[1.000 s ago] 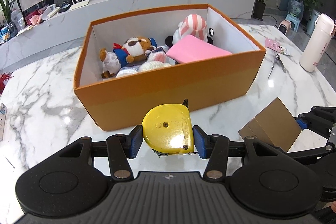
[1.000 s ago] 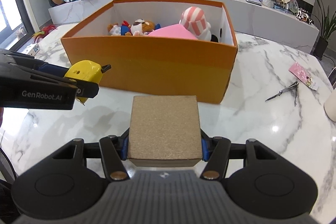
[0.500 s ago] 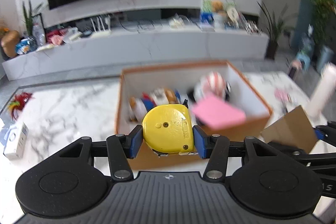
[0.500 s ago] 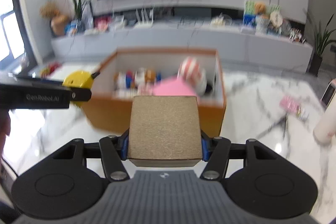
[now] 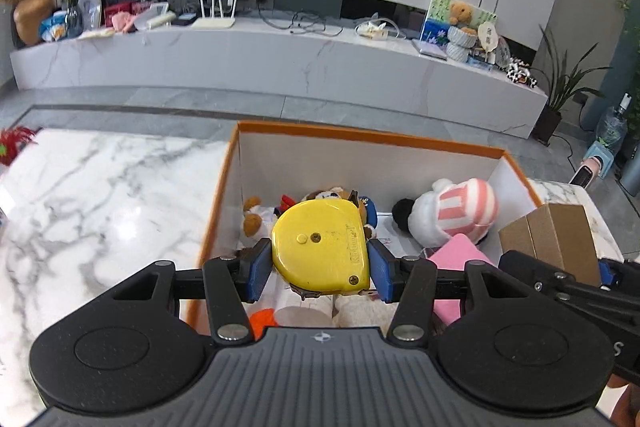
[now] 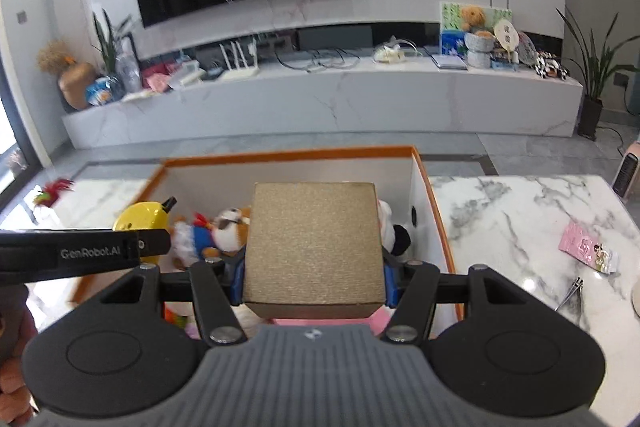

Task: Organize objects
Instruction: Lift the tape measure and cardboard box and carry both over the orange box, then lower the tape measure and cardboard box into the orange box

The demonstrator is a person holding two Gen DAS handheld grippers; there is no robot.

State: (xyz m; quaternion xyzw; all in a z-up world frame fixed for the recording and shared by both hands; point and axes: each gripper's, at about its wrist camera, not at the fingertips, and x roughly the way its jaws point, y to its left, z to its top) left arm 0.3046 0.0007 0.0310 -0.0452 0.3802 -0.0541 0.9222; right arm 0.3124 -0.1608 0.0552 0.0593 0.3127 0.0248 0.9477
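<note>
Left gripper (image 5: 320,269) pinching tape measure (image 5: 320,247), right gripper (image 6: 312,277) pinching cardboard box (image 6: 314,247); both hovering over orange bin (image 5: 360,137). Risking collision between grippers, drops crushing plush toys (image 5: 452,211).

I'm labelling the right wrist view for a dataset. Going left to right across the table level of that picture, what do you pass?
Yellow tape measure → bear plush → brown cardboard box in the right tongs → orange box's right wall → pink packet.
</note>
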